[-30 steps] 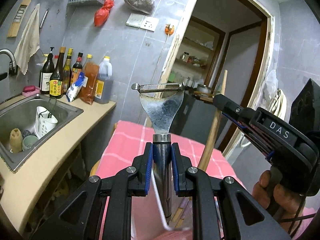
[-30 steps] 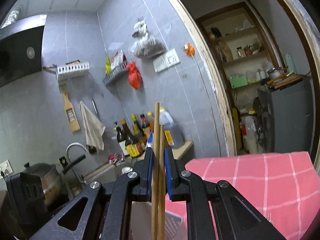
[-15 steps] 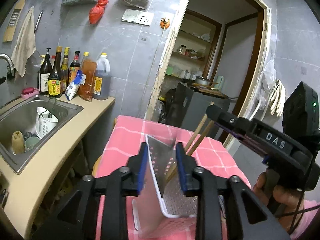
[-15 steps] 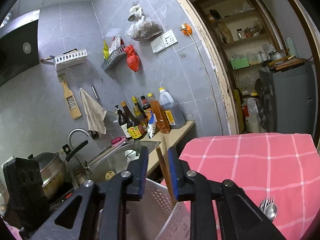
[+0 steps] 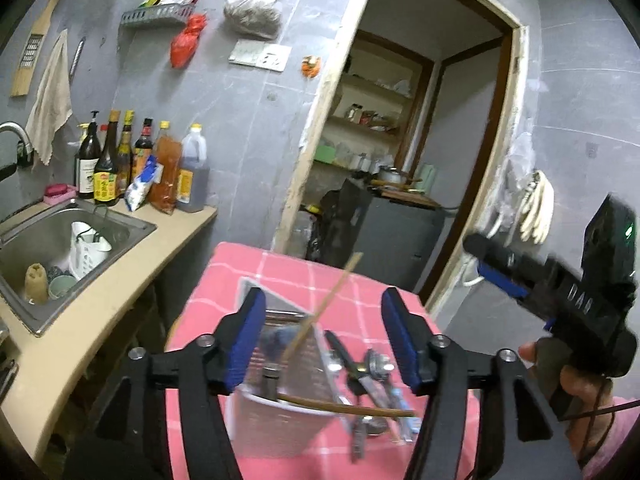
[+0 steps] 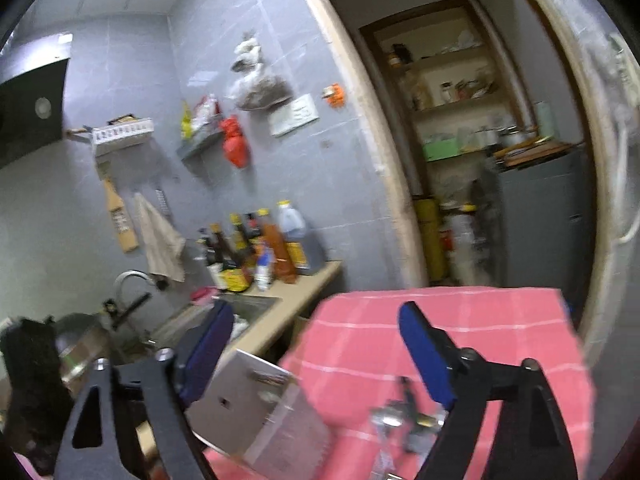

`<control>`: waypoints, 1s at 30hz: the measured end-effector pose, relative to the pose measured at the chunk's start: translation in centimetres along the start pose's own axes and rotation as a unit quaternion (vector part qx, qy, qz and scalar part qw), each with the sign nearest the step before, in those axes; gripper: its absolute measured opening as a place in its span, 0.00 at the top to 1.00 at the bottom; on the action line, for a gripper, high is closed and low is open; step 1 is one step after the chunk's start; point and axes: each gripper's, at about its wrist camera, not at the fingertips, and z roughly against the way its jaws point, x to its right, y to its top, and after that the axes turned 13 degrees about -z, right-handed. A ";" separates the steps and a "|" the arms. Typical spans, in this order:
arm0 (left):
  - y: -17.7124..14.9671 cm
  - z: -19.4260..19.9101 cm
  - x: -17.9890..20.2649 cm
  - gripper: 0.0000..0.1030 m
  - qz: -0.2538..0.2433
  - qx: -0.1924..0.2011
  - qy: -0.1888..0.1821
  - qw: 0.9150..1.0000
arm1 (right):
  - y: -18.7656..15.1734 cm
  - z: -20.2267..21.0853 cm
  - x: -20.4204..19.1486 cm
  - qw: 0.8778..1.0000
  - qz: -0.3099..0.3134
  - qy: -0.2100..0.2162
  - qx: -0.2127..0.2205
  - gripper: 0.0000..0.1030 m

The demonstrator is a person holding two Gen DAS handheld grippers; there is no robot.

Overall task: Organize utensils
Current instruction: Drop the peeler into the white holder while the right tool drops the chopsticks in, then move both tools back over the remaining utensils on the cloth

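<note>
A white perforated utensil basket (image 5: 280, 420) stands on the pink checked tablecloth (image 5: 280, 276), just below my left gripper (image 5: 322, 340), which is open and empty. In the basket are a metal cleaver blade (image 5: 296, 356), a peeler handle (image 5: 269, 380) and wooden chopsticks (image 5: 320, 312). Scissors and spoons (image 5: 372, 372) lie right of the basket. My right gripper (image 6: 320, 360) is open and empty above the cleaver (image 6: 240, 404) and the loose utensils (image 6: 400, 416). It also shows at the right of the left wrist view (image 5: 520, 280).
A beige counter with a steel sink (image 5: 60, 240) runs along the left, with sauce bottles (image 5: 140, 168) at its far end. A doorway (image 5: 400, 160) with shelves and a dark cabinet (image 5: 392, 236) lies behind the table.
Both grippers have opened. The left let go of the peeler and the right let go of the chopsticks; both now rest in the basket. The right gripper has drawn back to the right.
</note>
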 end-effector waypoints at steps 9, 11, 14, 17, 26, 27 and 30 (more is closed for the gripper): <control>-1.5 -2.8 6.4 0.46 -0.014 -0.060 -0.059 0.996 | -2.0 3.8 8.7 0.987 -0.019 -0.128 -0.095 0.07; -2.3 -3.9 7.5 0.46 -0.012 -0.080 -0.066 0.995 | -2.7 4.1 10.7 0.982 -0.037 -0.138 -0.120 0.07; -3.4 -5.7 9.3 0.46 -0.016 -0.108 -0.064 0.992 | -3.7 4.1 13.4 0.974 -0.059 -0.152 -0.154 0.07; -4.1 -6.7 10.6 0.46 -0.025 -0.120 -0.053 0.991 | -4.3 3.7 15.5 0.968 -0.074 -0.156 -0.181 0.07; -4.7 -8.4 10.0 0.46 -0.026 -0.130 0.010 0.991 | -4.6 1.0 16.8 0.965 -0.073 -0.113 -0.226 0.08; -4.7 -8.3 9.5 0.47 -0.018 -0.128 0.014 0.992 | -4.6 0.6 16.5 0.965 -0.068 -0.107 -0.228 0.08; -4.5 -7.7 8.4 0.46 -0.009 -0.128 0.035 0.991 | -4.5 -0.3 15.6 0.967 -0.053 -0.089 -0.233 0.08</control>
